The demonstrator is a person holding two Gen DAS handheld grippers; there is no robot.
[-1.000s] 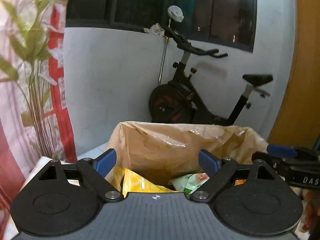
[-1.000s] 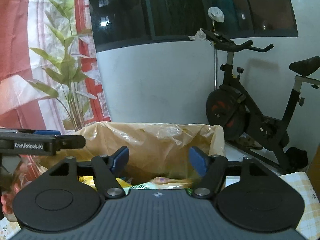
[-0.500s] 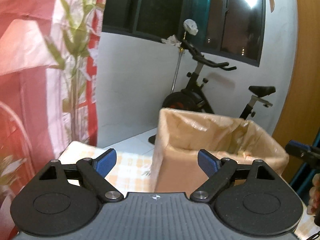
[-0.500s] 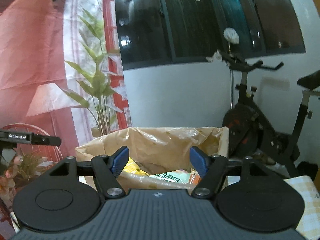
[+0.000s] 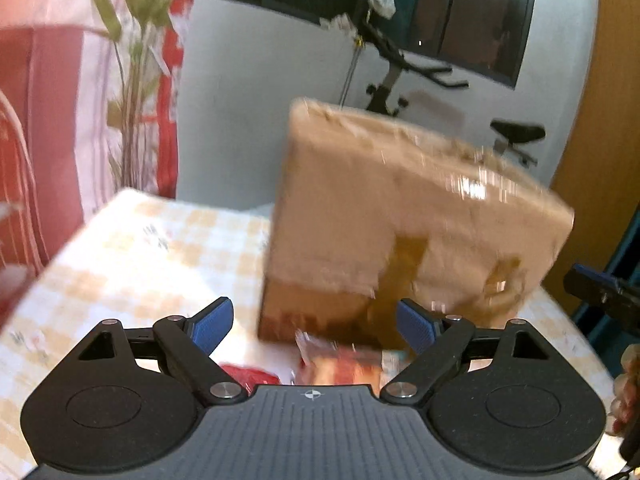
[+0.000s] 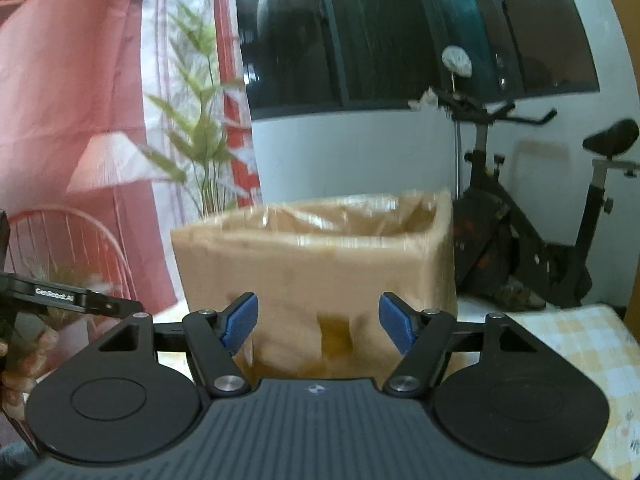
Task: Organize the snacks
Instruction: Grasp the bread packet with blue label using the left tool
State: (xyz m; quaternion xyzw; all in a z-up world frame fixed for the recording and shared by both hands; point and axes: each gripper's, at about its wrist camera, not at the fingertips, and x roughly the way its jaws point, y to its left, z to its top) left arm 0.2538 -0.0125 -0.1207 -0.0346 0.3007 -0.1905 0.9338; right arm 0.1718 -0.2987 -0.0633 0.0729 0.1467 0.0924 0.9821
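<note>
1. Snacks (image 5: 340, 364), blurred red and orange packets, lie on the checked table (image 5: 152, 248) just before the lined cardboard box (image 5: 400, 220).
2. Left gripper (image 5: 312, 326) gapes wide, holding nothing.
3. Right gripper (image 6: 318, 322) stands open, also holding nothing, facing the box.

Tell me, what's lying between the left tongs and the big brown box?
Snack packets, blurry, lie on the tablecloth between the left tongs and the box, in the left wrist view.

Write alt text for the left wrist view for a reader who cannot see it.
An open, empty left gripper hovers above blurred red and orange snack packets lying before a plastic-lined brown cardboard box on a yellow-checked tablecloth. A black exercise bike stands against the white wall behind.
</note>
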